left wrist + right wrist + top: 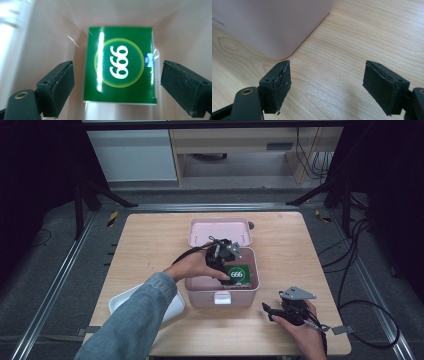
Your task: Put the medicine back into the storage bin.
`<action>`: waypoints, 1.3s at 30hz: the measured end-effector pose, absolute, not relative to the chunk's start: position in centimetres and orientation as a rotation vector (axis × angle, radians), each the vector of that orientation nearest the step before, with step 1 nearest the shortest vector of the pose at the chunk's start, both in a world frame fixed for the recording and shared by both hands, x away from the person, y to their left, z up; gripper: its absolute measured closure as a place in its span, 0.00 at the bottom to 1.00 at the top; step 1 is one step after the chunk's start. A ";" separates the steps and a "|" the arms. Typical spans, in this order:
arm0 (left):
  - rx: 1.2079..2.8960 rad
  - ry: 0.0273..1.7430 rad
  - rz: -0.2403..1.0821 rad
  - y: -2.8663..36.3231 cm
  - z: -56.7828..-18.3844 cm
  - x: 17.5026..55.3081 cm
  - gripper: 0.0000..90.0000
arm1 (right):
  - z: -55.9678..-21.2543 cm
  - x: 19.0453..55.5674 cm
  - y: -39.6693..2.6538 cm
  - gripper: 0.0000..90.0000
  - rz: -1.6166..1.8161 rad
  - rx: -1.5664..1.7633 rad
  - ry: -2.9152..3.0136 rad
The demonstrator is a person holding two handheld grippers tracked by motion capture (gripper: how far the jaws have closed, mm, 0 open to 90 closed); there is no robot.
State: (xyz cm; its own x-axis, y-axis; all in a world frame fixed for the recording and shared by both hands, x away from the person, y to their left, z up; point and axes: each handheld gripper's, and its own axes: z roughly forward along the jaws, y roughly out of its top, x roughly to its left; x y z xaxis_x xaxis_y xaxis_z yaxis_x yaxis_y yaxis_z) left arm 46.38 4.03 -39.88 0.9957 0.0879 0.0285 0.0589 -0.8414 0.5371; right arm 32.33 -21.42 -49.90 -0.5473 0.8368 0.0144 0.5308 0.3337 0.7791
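A pink box (222, 296) stands open at the middle of the wooden table, its lid (220, 231) tipped back. A green pack marked "666" (238, 274) lies flat on the box's floor. My left gripper (226, 269) reaches down into the box from the left. In the left gripper view the jaws stand wide apart on either side of the green pack (120, 65), with the pads clear of it and the pink box walls (50, 37) all around. My right gripper (267, 309) rests low over the table at the box's front right corner (274, 22), open (327, 85) with nothing between its pads.
A white tray (120, 302) sits at the table's front left, partly under the person's sleeve. Bare wood (150, 240) lies left and right of the box. Cables trail off the table's right side, and black stand legs stand beyond the far corners.
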 end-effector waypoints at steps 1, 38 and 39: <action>2.553 0.114 0.082 4.4 -39.2 46.3 0.12 | -49.9 32.3 -21.4 0.25 1.071 1.208 2.213; 2.372 0.613 0.401 23.1 -33.6 42.4 0.09 | -50.0 32.6 -20.8 0.32 1.065 1.191 2.219; 2.371 0.628 0.403 23.6 -33.7 42.3 0.10 | -50.1 32.6 -20.9 0.32 1.063 1.188 2.220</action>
State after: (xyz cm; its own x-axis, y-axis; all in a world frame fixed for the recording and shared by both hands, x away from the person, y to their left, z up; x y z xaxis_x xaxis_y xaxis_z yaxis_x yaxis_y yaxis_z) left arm 42.25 23.62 -33.68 0.8386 0.5306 0.1230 0.3330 -0.6781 0.6553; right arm 32.62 -20.86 -50.06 -0.5553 0.8316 0.0017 0.5231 0.3476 0.7782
